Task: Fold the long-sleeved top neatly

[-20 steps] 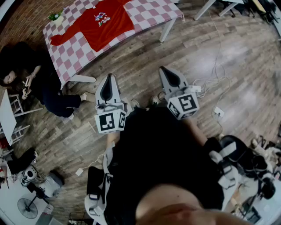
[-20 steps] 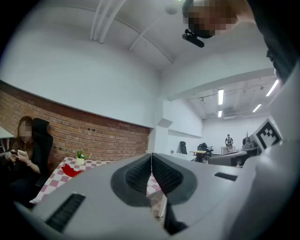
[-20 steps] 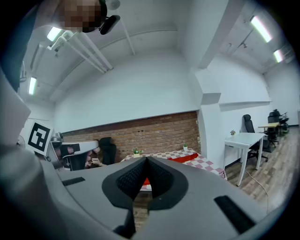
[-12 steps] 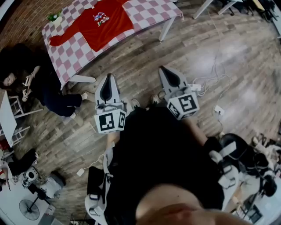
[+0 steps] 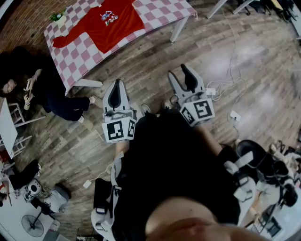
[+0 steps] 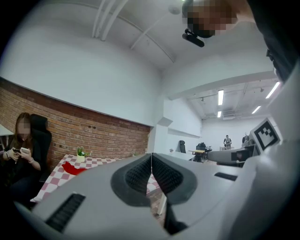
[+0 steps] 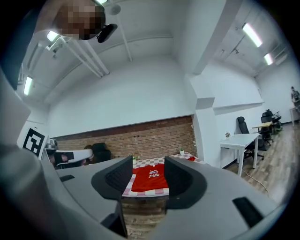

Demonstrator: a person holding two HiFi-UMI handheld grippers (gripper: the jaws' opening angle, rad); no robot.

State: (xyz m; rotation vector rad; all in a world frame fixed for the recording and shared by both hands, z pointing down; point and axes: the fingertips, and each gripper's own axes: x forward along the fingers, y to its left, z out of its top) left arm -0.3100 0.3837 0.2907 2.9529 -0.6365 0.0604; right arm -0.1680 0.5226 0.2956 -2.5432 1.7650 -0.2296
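The red long-sleeved top (image 5: pixel 106 21) lies spread flat on a red-and-white checked table (image 5: pixel 160 12) far ahead, across the wooden floor. Both grippers are held in the air in front of the person, well short of the table. My left gripper (image 5: pixel 116 87) is shut with nothing in it, its pads meeting (image 6: pixel 151 161); the top (image 6: pixel 72 168) shows past it at the left. My right gripper (image 5: pixel 178 73) stands open and empty. In the right gripper view the top (image 7: pixel 149 183) shows in the gap between its fingers (image 7: pixel 147 164).
A person (image 5: pixel 28 89) sits at the table's left end, looking at a phone. A small potted plant (image 5: pixel 57 16) stands on the table corner. Cables and a power strip (image 5: pixel 233 117) lie on the floor at the right. A fan (image 5: pixel 28 221) and gear stand behind.
The right gripper's jaws have opened from shut, with nothing between them. The left gripper has kept still and shut.
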